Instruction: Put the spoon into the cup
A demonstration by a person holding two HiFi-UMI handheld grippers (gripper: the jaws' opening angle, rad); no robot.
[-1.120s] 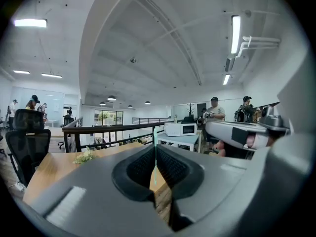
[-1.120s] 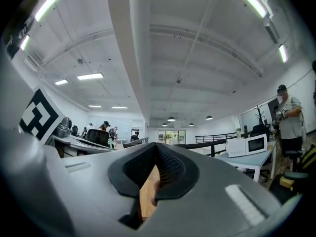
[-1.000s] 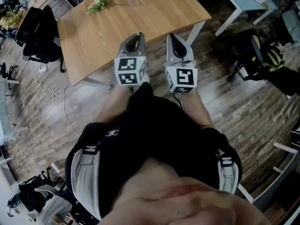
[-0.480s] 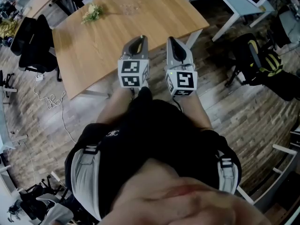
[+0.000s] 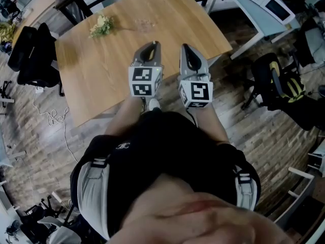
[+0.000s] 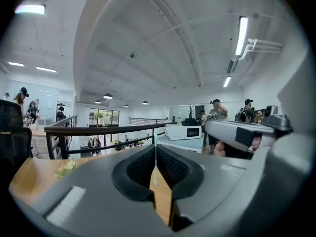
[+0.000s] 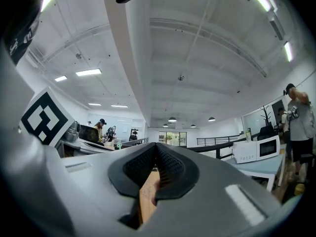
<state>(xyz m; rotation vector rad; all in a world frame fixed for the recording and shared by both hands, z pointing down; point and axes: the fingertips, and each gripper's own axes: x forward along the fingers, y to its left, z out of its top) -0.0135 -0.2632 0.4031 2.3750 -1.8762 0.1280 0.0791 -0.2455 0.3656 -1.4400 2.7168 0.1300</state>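
Note:
A wooden table [image 5: 101,60] lies ahead in the head view. On its far part rests a small clear thing [image 5: 145,24], too faint to name; I can make out no spoon or cup for certain. My left gripper [image 5: 151,47] and right gripper [image 5: 187,50] are held side by side, pointing forward over the table's near edge. Both are shut with nothing between the jaws. In the left gripper view the left gripper [image 6: 155,151] has its black pads together. The right gripper view shows the right gripper [image 7: 156,151] the same way, with the table's wood below.
A small bunch of flowers [image 5: 101,25] lies on the table's far left. Black office chairs [image 5: 30,55] stand to the left, another chair with a bag [image 5: 279,83] to the right. White desks [image 5: 264,9] lie beyond, and a railing [image 6: 98,130]. Cables [image 5: 53,116] trail on the floor.
The table has slid nearer and lower in the head view as the person walked toward it. Both grippers now reach over its near edge, jaws unchanged.

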